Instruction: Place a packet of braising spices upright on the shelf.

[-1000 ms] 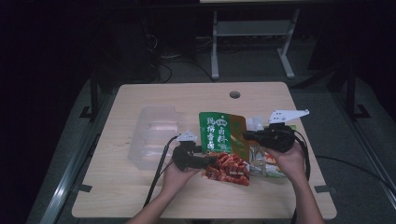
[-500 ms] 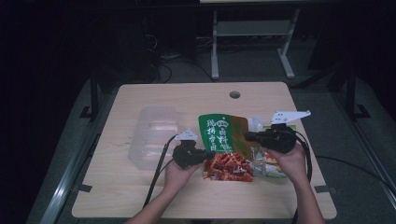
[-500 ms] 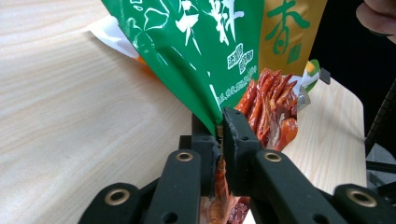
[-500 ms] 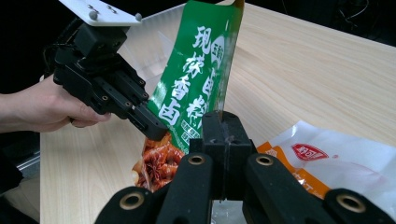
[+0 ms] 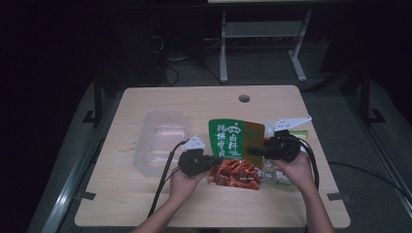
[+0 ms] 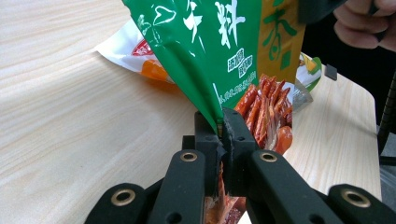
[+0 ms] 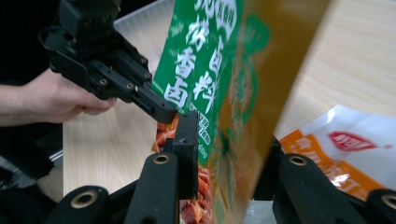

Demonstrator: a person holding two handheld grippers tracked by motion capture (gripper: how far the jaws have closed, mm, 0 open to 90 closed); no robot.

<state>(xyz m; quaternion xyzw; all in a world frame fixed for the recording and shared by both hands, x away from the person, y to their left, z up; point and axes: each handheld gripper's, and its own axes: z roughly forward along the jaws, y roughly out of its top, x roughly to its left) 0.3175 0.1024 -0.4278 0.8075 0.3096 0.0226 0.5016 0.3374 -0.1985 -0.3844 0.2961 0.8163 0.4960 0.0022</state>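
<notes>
**Green packet pinched on my left, loose on my right**

From above, at the left of the pale wood surface (image 5: 145, 204) I see a clear plastic tray (image 5: 158, 143), ribbed and glossy. Next comes my left gripper (image 5: 210, 162); its own view shows what the high view cannot: both fingers (image 6: 236, 140) clenched on the creased edge of the green packet (image 5: 232, 143). That glossy, crinkled bag has white lettering, an ochre side panel and red strips printed low down, and stands lifted between my hands. My right gripper (image 5: 255, 151) has just been opening; its view shows the bag between parted fingers (image 7: 187, 140), not pressed. A white and orange pouch (image 7: 350, 149) lies flat at the right.
</notes>
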